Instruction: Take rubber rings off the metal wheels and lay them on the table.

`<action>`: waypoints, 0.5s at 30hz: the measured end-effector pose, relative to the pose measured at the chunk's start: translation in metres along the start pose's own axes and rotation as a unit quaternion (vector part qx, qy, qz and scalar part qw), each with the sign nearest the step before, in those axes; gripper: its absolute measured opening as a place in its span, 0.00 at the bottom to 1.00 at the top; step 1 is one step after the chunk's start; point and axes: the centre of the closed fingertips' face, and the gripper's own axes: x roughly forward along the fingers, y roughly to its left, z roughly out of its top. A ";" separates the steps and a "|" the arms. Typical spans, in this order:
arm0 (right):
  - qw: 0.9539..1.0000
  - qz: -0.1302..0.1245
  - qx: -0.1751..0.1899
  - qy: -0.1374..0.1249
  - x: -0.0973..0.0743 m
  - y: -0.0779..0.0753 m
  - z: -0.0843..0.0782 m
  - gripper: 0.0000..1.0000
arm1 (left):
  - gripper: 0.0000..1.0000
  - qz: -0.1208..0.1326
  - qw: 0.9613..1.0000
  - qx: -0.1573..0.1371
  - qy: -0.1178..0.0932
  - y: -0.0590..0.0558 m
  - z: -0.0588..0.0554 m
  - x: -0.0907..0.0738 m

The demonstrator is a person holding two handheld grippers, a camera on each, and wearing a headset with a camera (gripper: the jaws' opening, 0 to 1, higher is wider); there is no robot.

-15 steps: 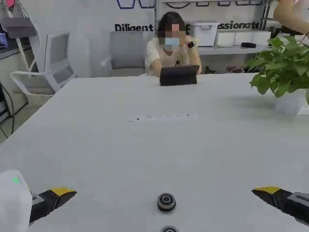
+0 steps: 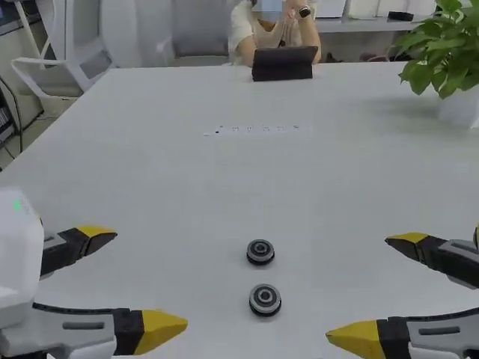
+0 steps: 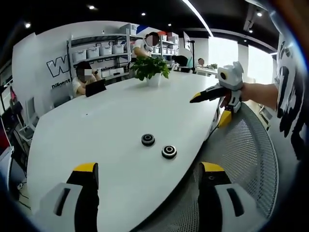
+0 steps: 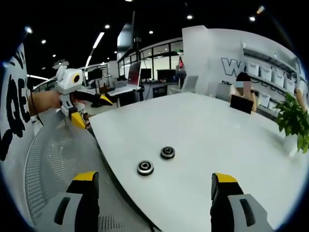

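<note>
Two small metal wheels with black rubber rings lie flat on the white table (image 2: 150,172). The farther wheel (image 2: 260,252) (image 3: 148,140) (image 4: 167,152) sits just behind the nearer wheel (image 2: 265,299) (image 3: 169,152) (image 4: 145,167), close to the front edge. My left gripper (image 2: 138,280) (image 3: 149,167) is open to the left of them, holding nothing. To their right my right gripper (image 2: 364,289) (image 4: 154,176) is also open, its yellow-tipped jaws wide apart. Both wheels lie untouched between the two grippers. The right gripper (image 3: 212,94) and the left gripper (image 4: 87,96) each appear in the other's view.
A person sits at the far side behind a dark tablet (image 2: 283,63). A potted plant (image 2: 441,45) stands at the far right. A row of small marks (image 2: 254,129) crosses the table's middle. White chairs (image 2: 60,67) stand at the far left.
The head view has tipped down, so the nearer wheel and both jaws of each gripper now show. The wheels have not moved on the table.
</note>
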 end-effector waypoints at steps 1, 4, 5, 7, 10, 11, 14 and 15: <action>1.000 -0.001 0.000 0.000 0.000 0.000 0.000 0.96 | 0.84 -0.001 1.000 0.001 0.000 0.000 0.000 0.000; 1.000 0.000 0.000 -0.003 0.002 -0.001 0.001 0.96 | 0.84 -0.007 1.000 0.005 0.000 -0.002 0.000 0.001; 1.000 0.001 0.001 -0.006 0.002 0.000 0.002 0.96 | 0.84 -0.007 1.000 0.006 -0.001 -0.003 0.001 0.001; 1.000 0.004 0.004 -0.006 0.003 0.002 0.002 0.96 | 0.84 -0.008 1.000 0.007 -0.002 -0.003 0.002 0.002; 1.000 0.002 0.000 -0.003 0.003 0.002 0.000 0.96 | 0.84 -0.009 1.000 0.009 -0.005 -0.003 0.004 0.002; 1.000 0.003 -0.001 -0.002 0.003 0.002 -0.001 0.96 | 0.84 -0.009 1.000 0.010 -0.006 -0.003 0.004 0.002; 1.000 0.000 -0.002 0.001 0.003 0.000 -0.002 0.96 | 0.84 -0.008 1.000 0.011 -0.006 -0.001 0.003 0.000; 1.000 -0.002 -0.002 0.000 0.003 -0.002 -0.002 0.95 | 0.84 -0.007 1.000 0.010 -0.005 0.000 0.002 0.000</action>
